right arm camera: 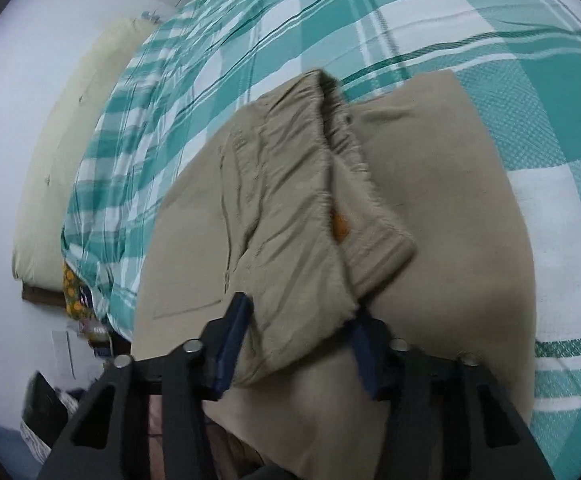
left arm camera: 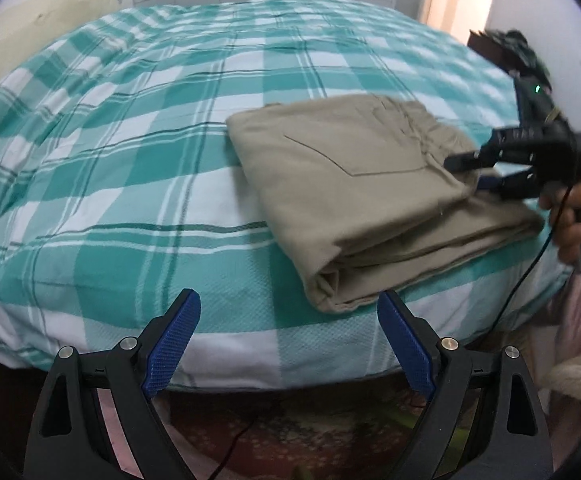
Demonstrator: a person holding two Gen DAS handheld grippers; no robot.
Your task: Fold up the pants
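Observation:
Khaki pants (left arm camera: pixel 354 184) lie folded in layers on the bed's near right part. My left gripper (left arm camera: pixel 288 336) is open and empty, hovering over the bed's front edge just short of the pants' folded corner. My right gripper (left arm camera: pixel 476 174) reaches in from the right at the waistband end. In the right wrist view the right gripper (right arm camera: pixel 298 340) stands open with the top layer's waistband flap (right arm camera: pixel 310 216) between its fingers. The lower layers of the pants (right arm camera: pixel 442 240) spread beneath.
The bed (left arm camera: pixel 130 160) has a teal and white checked cover. A cream headboard pad (right arm camera: pixel 62 152) runs along the wall. Dark clutter (left arm camera: pixel 518 52) sits at the bed's far right. A cable (left arm camera: pixel 526 272) hangs from the right gripper. Patterned floor (left arm camera: pixel 290 432) lies below the bed's front edge.

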